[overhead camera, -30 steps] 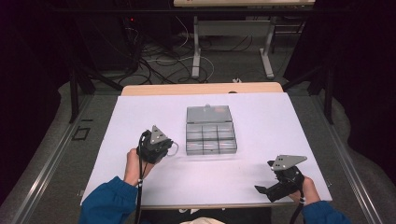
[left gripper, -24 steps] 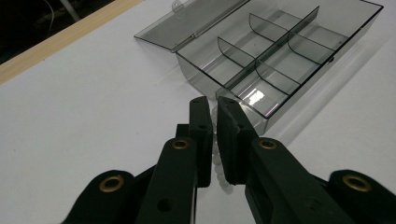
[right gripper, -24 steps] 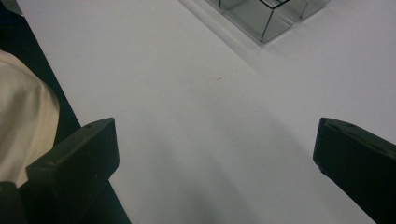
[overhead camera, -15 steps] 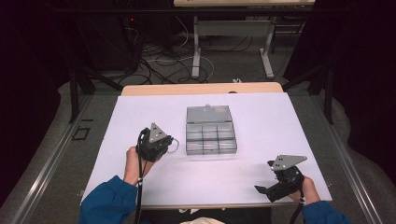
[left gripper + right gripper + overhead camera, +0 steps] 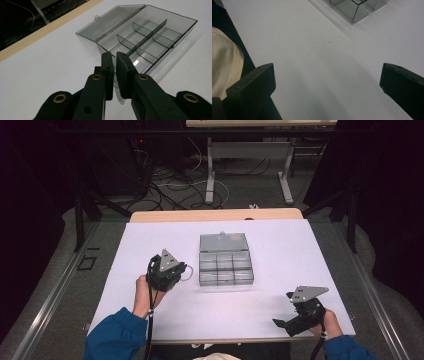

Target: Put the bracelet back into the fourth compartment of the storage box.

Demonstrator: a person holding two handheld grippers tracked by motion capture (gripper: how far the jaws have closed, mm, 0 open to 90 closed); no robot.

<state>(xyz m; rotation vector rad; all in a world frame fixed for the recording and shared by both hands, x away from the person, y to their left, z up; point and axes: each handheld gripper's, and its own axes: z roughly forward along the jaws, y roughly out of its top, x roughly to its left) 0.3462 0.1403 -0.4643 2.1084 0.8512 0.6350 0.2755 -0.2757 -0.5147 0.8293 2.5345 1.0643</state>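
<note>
- Right now my left gripper [image 5: 115, 56] has its jaws drawn nearly together on a string of small white beads [image 5: 116, 87], which hangs down between them.
- From the high view I see that left gripper [image 5: 169, 268] just beside the left edge of the clear compartment box [image 5: 226, 267], near it but not touching.
- That box [image 5: 147, 37] lies open on the white table [image 5: 150, 240], lid flat behind it, compartments looking bare.
- My right gripper [image 5: 292, 320] sits well apart at the table's near right corner, jaws spread wide over bare surface, holding nothing.
</note>
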